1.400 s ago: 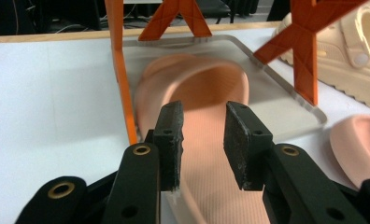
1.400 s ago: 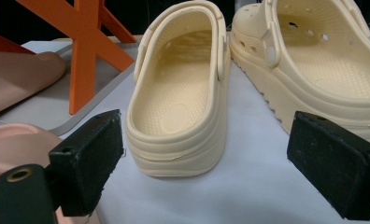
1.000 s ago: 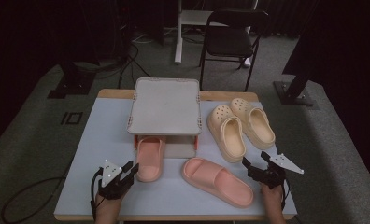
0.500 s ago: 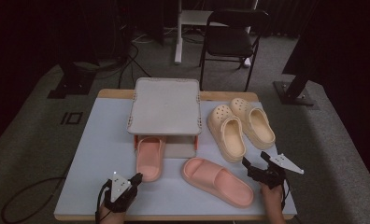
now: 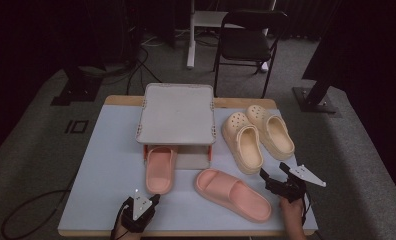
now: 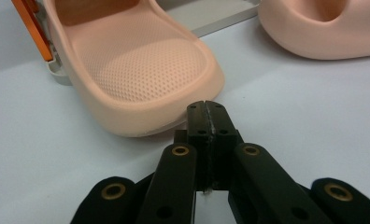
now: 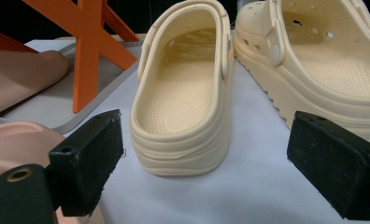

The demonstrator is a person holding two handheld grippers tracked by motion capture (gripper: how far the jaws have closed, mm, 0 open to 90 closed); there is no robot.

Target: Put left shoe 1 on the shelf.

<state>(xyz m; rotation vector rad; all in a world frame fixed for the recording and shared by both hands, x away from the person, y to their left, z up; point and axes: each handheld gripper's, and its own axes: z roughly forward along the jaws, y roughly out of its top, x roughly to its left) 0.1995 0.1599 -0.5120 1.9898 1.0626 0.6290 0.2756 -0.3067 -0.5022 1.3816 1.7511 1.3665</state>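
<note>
Here, from above, a pale blue table (image 5: pixel 106 150) carries a grey two-level rack (image 5: pixel 177 112) near its far edge, with one pink slide (image 5: pixel 160 169) poking its heel out from under the rack's top shelf and a second pink slide (image 5: pixel 232 193) lying loose on the table to the right of it. Two cream clogs (image 5: pixel 258 136) sit side by side beyond that. The left gripper (image 5: pixel 153 200) is low at the near edge, just short of the first slide's heel, and the right gripper (image 5: pixel 273 172) hangs near the clogs and the loose slide's end. Along the left gripper (image 6: pixel 205 106), its jaws have just been closing and now sit pressed flat together with nothing between them, their tip just beside the slide's (image 6: pixel 141 65) heel rim; whether they touch it is unclear. Along the right gripper (image 7: pixel 206 158), the jaws stand spread wide, apart from the nearer clog (image 7: pixel 185 98), whose heel faces them.
</note>
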